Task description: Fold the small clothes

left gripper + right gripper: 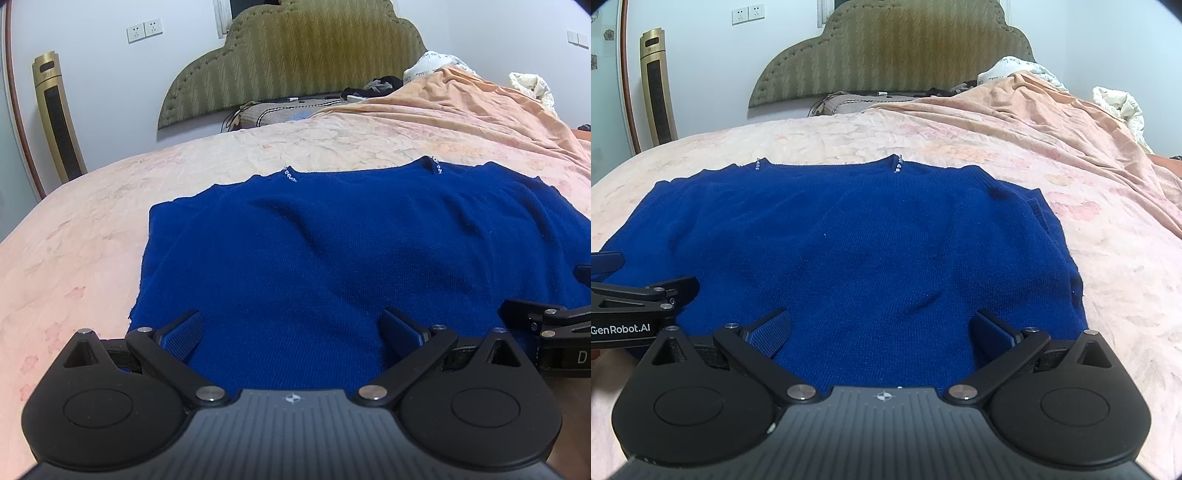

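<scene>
A royal-blue knit sweater lies flat on the pink bed, sleeves folded in, with two small beaded trims at its far edge. It also shows in the right wrist view. My left gripper is open over the near hem, left of centre, with nothing between its blue pads. My right gripper is open over the near hem toward the right side, also empty. Each gripper shows at the edge of the other's view: the right gripper and the left gripper.
The pink floral bedspread spreads around the sweater. An orange blanket is heaped at the back right with white bedding. An olive headboard and a gold tower fan stand at the wall.
</scene>
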`<state>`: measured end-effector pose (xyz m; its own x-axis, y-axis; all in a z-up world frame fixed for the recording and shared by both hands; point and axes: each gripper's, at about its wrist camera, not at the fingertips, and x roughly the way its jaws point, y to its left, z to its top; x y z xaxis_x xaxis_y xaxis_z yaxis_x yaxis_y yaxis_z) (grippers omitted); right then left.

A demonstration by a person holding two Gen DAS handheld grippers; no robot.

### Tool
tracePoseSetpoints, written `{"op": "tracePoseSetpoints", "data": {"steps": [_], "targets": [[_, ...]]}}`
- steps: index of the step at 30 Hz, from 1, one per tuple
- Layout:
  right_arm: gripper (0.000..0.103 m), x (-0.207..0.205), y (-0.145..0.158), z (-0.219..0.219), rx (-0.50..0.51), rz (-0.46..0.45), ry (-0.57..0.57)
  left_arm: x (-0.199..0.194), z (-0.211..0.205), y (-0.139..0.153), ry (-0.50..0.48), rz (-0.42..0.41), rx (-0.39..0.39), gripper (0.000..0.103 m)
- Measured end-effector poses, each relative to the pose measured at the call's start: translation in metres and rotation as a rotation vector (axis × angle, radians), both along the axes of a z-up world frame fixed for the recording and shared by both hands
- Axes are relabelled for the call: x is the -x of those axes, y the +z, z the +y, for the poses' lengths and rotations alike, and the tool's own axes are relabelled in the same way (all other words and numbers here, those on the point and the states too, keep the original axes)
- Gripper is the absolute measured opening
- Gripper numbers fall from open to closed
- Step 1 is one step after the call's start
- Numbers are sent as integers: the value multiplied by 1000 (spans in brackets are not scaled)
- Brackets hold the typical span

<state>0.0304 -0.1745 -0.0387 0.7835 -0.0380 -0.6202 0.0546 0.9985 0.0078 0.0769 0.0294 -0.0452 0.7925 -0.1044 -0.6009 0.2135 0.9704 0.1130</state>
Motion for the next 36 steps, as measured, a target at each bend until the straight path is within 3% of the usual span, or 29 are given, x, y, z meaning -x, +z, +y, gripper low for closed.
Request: {"op": "tracePoseSetpoints", "data": {"steps": [20,25,30,36], "targets": [[103,2,1,0,11,0,0,2,2,2,0,5,10,103],[103,6,6,0,-5,-6,9,2,18,22,-13,31,45,103],[103,20,25,7,-85,-65,74,-18,40,51,12,13,5,103],[102,31,41,58,124,-123,179,-65,78,56,51,116,65,103]]}}
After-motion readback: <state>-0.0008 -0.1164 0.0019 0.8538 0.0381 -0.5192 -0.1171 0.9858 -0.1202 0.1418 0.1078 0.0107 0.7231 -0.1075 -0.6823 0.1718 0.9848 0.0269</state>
